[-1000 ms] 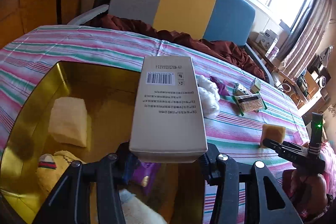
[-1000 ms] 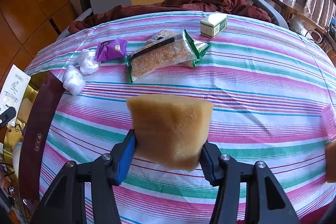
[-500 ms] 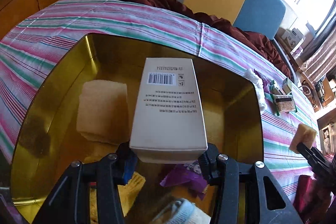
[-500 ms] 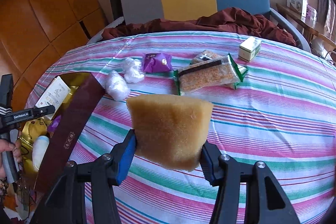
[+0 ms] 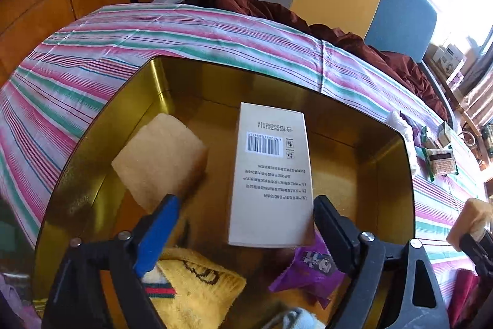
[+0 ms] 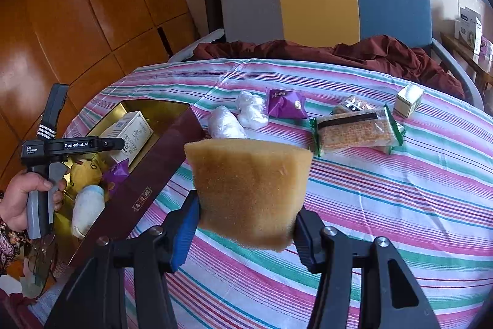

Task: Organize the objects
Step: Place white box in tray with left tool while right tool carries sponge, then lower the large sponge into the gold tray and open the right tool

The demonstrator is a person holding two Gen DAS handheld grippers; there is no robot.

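Gold-lined box (image 5: 385,168) sits open on the striped bench (image 5: 92,57), its dark red outer wall (image 6: 148,181) facing the right wrist view. Left tongs (image 5: 243,205) stand spread over the box interior; their jaws have just been opening, and the white carton (image 5: 271,174) lies between them, flat on the box floor, with a clear gap on the blue-padded side and the black finger close beside its other long edge. Inside the box, a sponge (image 5: 160,156) rests just beside the carton towards the near-left wall, a yellow towel (image 5: 191,292) fills the near corner, and a purple packet (image 5: 308,267) lies at the carton's near end under the black finger. Bare gold floor shows only beyond the carton, towards the far wall.

Right tongs (image 6: 246,224) are pinching a second sponge (image 6: 249,190), held clear above the bench and near the box's red wall. A hand (image 6: 18,199) grips the left tool's handle at the box's near end. On the bench beyond the held sponge lie two white wads (image 6: 237,116), a second purple packet (image 6: 286,104), a cracker pack (image 6: 354,131) and a small white box (image 6: 409,99), well apart from the gold-lined box. Open cloth lies to the right of the held sponge.
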